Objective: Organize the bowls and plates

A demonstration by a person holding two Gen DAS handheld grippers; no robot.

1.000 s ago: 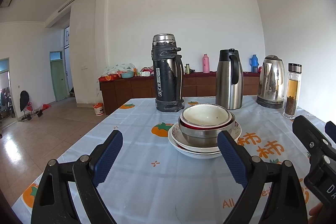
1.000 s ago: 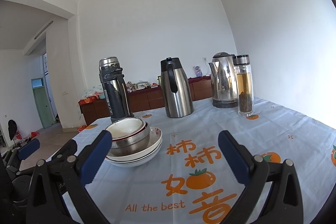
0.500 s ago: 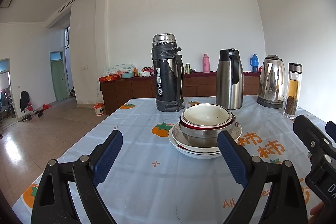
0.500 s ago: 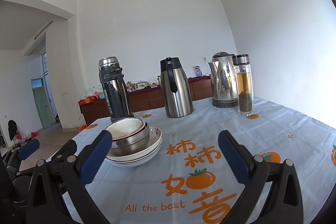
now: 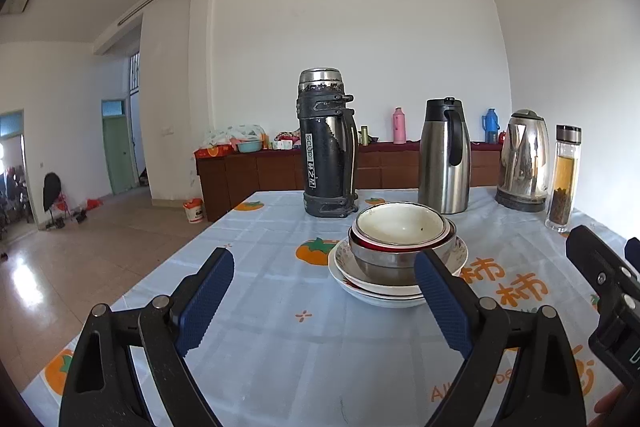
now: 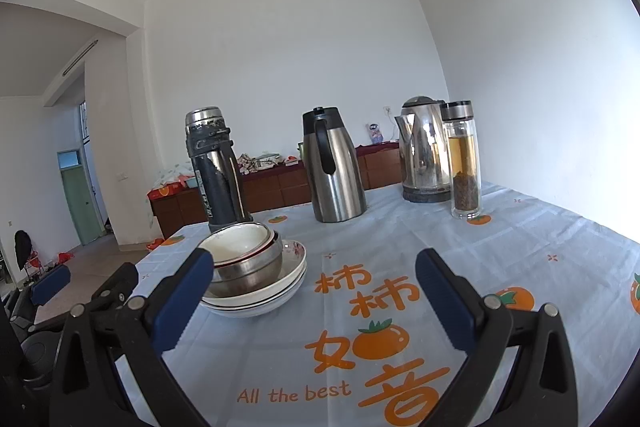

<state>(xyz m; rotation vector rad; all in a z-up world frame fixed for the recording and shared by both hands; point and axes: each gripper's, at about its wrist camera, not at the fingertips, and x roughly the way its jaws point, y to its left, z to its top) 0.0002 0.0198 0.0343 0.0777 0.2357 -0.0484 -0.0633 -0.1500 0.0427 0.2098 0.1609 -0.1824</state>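
A stack of dishes stands mid-table: a white bowl (image 5: 400, 223) with a red rim sits in a steel bowl (image 5: 396, 259), which sits on stacked white plates (image 5: 372, 287). The stack also shows in the right wrist view (image 6: 252, 267). My left gripper (image 5: 324, 299) is open and empty, just short of the stack, its right finger in front of the plates. My right gripper (image 6: 312, 299) is open and empty, to the right of the stack; its left finger overlaps the bowls in view. The right gripper's body (image 5: 604, 291) shows at the left wrist view's right edge.
Behind the stack stand a black thermos (image 5: 326, 147), a steel carafe (image 5: 444, 157), an electric kettle (image 5: 522, 161) and a glass tea bottle (image 5: 564, 179). The table wears a blue cloth with orange prints (image 6: 380, 327). Its left edge drops to the tiled floor (image 5: 80, 259).
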